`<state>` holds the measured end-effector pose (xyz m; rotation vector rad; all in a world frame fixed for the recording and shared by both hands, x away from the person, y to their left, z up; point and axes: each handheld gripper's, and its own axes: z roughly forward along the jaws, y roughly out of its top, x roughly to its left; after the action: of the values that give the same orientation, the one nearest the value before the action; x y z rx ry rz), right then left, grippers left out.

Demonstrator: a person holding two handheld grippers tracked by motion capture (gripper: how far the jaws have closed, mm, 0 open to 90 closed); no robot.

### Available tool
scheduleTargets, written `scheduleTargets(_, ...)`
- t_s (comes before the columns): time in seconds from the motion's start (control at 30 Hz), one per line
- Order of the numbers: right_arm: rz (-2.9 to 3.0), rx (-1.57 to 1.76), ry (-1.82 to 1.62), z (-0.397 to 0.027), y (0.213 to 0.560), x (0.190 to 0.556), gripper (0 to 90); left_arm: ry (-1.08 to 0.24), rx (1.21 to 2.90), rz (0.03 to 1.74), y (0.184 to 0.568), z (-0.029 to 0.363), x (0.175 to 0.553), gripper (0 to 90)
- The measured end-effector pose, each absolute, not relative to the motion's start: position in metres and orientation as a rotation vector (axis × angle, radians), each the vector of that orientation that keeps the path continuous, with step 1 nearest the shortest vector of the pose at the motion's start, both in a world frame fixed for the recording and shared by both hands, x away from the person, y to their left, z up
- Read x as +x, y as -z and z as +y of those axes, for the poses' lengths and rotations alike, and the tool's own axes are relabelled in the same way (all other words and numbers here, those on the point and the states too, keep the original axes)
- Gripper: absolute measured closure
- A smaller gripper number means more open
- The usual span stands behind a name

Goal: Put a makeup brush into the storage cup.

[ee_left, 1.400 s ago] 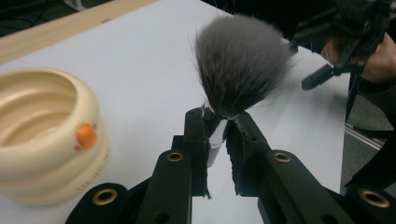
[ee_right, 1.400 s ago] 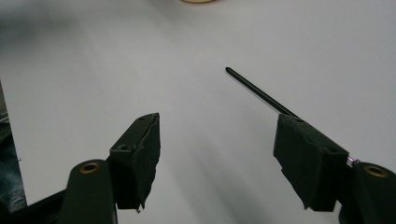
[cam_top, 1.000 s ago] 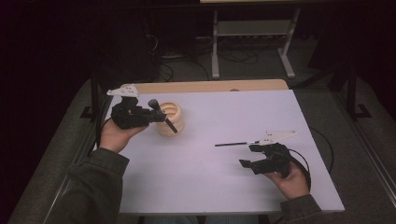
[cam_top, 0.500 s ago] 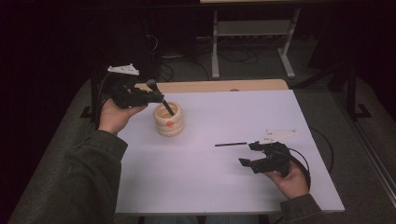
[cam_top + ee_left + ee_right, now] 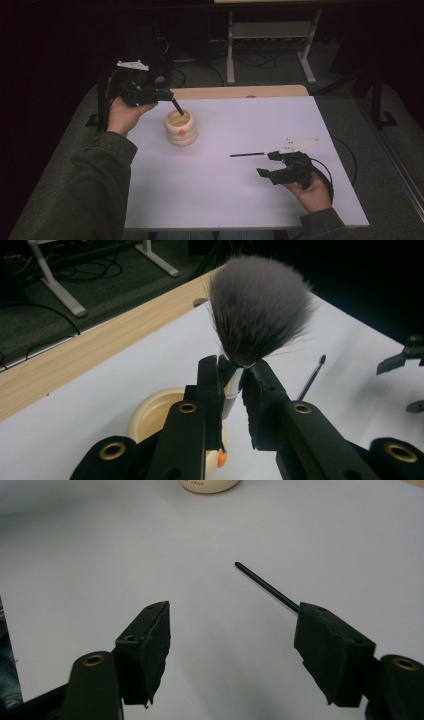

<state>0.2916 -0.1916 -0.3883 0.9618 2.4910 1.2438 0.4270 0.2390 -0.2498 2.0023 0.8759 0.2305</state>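
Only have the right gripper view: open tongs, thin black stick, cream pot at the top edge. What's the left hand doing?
Observer: The left tongs are shut on a fluffy grey brush, bristles up.
Operator: Where is it relative to the pot?
Observer: In the high view the handle slants down to the mouth of the cream pot. I can't tell if the tip is inside.
Operator: Anything in the pot already?
Observer: The part of its inside that the left gripper view shows looks bare. The tongs hide the rest.
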Motion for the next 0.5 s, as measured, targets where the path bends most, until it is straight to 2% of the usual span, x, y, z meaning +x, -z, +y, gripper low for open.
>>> scheduleTargets(0.5,2.463,0.961,-1.25,-0.195,0.386,0.291,30.8,-0.249,2.003,0.955,0.263,0.24,0.442,78.1)
